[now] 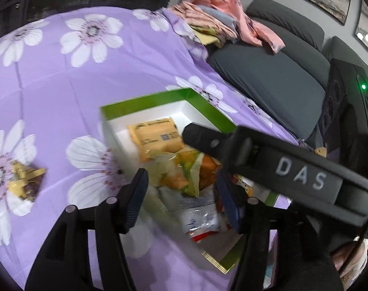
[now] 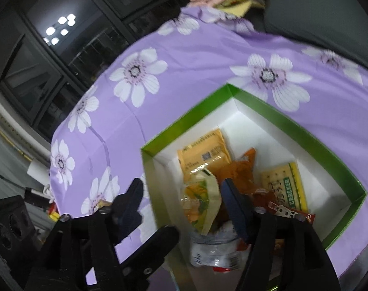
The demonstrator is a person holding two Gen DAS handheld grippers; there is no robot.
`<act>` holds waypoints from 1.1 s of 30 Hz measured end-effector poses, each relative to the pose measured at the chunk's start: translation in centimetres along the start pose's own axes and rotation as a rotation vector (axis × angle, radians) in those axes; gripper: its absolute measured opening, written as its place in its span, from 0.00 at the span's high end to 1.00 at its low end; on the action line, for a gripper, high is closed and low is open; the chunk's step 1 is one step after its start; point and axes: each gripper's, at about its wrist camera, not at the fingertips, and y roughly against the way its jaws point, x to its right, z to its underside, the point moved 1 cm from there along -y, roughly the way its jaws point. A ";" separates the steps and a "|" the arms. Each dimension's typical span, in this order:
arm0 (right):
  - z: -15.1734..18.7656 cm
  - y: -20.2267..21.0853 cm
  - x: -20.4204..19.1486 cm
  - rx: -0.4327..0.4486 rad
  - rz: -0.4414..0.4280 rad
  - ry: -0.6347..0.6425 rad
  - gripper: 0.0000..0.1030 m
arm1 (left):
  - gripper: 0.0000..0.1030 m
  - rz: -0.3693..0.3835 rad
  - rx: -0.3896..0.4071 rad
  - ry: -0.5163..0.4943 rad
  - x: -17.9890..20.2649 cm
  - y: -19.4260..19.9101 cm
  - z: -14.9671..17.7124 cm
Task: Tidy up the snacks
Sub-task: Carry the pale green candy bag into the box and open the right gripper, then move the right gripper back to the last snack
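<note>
- Left wrist view: left gripper (image 1: 181,196) nearest, jaws apart over the green box (image 1: 145,103), pressing on nothing; a multicolour packet (image 1: 184,169) sits between them, untouched as far as the blur shows.
- Right gripper (image 1: 256,150) crosses in from the right above the box.
- Yellow packet (image 1: 154,135) lies in the box; one small snack (image 1: 26,181) is loose on the floral cloth (image 1: 62,84), well apart.
- Right wrist view: right gripper (image 2: 181,200) jaws apart, multicolour packet (image 2: 203,198) between them, not clamped.
- Box (image 2: 191,111) also holds cracker pack (image 2: 285,184), orange packet (image 2: 242,167), and white packet (image 2: 215,252).
</note>
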 end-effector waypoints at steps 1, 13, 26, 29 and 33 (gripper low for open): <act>0.1 0.3 -0.7 0.019 0.000 0.021 0.26 | 0.37 -0.023 0.020 0.016 -0.5 0.8 0.1; 3.3 -0.9 -8.9 0.026 0.027 0.277 0.22 | 0.18 -0.282 0.114 0.168 -7.9 9.7 4.0; 7.2 -4.1 -12.9 -0.110 -0.056 0.325 0.19 | 0.16 -0.472 0.088 0.437 -18.3 14.4 12.0; 7.8 -5.7 -13.8 -0.193 -0.098 0.305 0.19 | 0.16 -0.511 0.058 0.504 -19.8 14.0 12.3; 7.7 -8.6 -16.6 -0.271 -0.092 0.379 0.19 | 0.16 -0.452 0.049 0.522 -20.5 13.7 12.3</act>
